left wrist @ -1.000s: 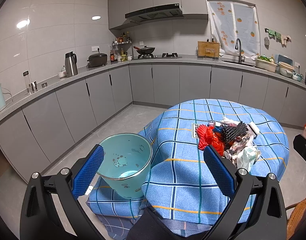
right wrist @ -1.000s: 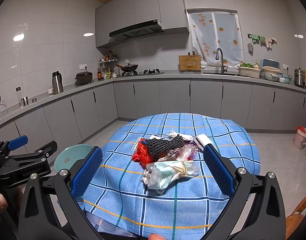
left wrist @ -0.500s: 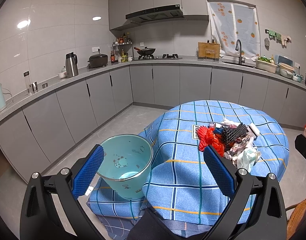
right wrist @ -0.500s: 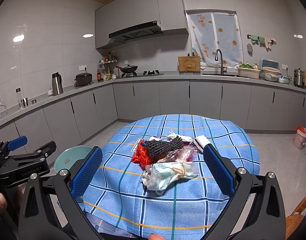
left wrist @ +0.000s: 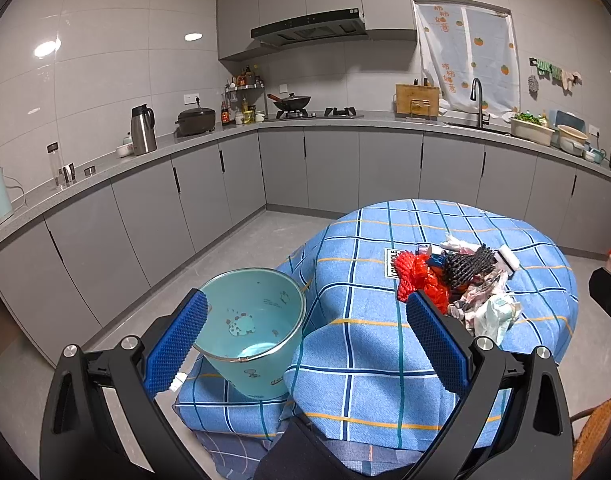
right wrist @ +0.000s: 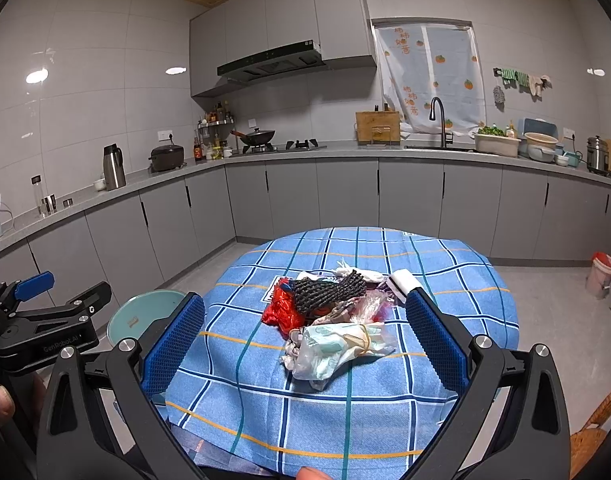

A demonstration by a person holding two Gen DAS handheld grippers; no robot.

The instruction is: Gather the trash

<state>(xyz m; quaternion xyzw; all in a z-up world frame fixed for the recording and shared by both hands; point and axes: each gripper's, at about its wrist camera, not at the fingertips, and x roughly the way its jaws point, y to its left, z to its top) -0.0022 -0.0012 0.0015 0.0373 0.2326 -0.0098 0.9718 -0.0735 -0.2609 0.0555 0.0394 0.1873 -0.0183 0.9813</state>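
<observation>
A heap of trash (right wrist: pixel 333 312) lies mid-table on the blue checked cloth (right wrist: pixel 445 264): red mesh (right wrist: pixel 279 310), black foam net (right wrist: pixel 325 290), crumpled plastic bag (right wrist: pixel 333 350), white scraps. It also shows in the left wrist view (left wrist: pixel 457 284). A teal bin (left wrist: pixel 249 328) stands on a cloth-covered stool left of the table, its rim in the right wrist view (right wrist: pixel 145 312). My left gripper (left wrist: pixel 305 340) is open and empty, above the bin and table edge. My right gripper (right wrist: pixel 305 340) is open and empty, short of the heap.
Grey kitchen cabinets (right wrist: pixel 345 196) and a counter with kettle, wok and sink run around the back. A small bucket (right wrist: pixel 601 274) stands on the floor at right. A wicker chair edge (right wrist: pixel 593 436) is at lower right.
Both views have pulled back and risen slightly; the heap and bin sit a little farther away. Both grippers stay open.
</observation>
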